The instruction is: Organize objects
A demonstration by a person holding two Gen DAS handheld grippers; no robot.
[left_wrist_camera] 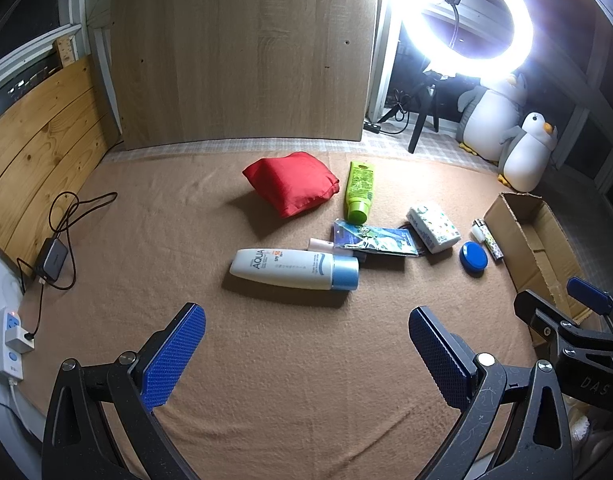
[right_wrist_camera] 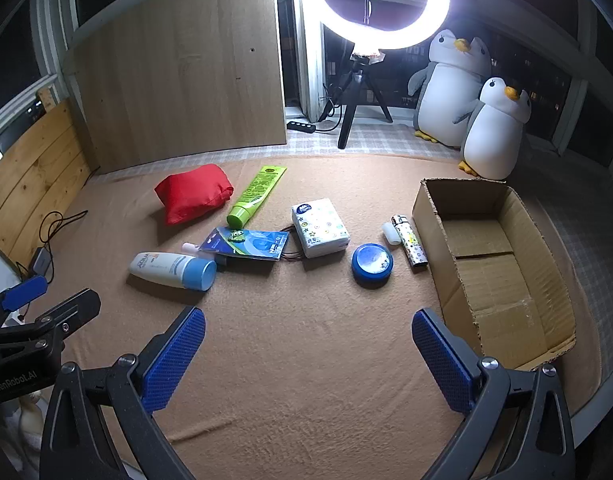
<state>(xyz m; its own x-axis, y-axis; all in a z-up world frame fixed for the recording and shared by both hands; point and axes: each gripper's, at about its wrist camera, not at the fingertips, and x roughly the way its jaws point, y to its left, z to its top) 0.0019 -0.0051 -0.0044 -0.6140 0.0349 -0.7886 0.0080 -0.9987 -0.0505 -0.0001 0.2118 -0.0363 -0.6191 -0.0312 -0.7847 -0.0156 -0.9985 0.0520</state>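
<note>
Both grippers were held wide open and empty above the brown blanket (right_wrist_camera: pixel 306 360), nothing between the jaws of either. The left gripper (left_wrist_camera: pixel 306 356) was pointed at the white sunscreen bottle (left_wrist_camera: pixel 290 269), which was lying straight ahead of it, long axis crosswise to the jaws, blue cap toward the right. The right gripper (right_wrist_camera: pixel 308 360) was seen nearer the empty cardboard box (right_wrist_camera: pixel 502 264), set ahead and to its right. The blue round tin (right_wrist_camera: pixel 371 265) and the lighter (right_wrist_camera: pixel 409 246) were lying just left of the box, the lighter's length running away from the camera. No item was yet in the box; the bottle was judged the left side's likely first pick, the tin the right's.
</note>
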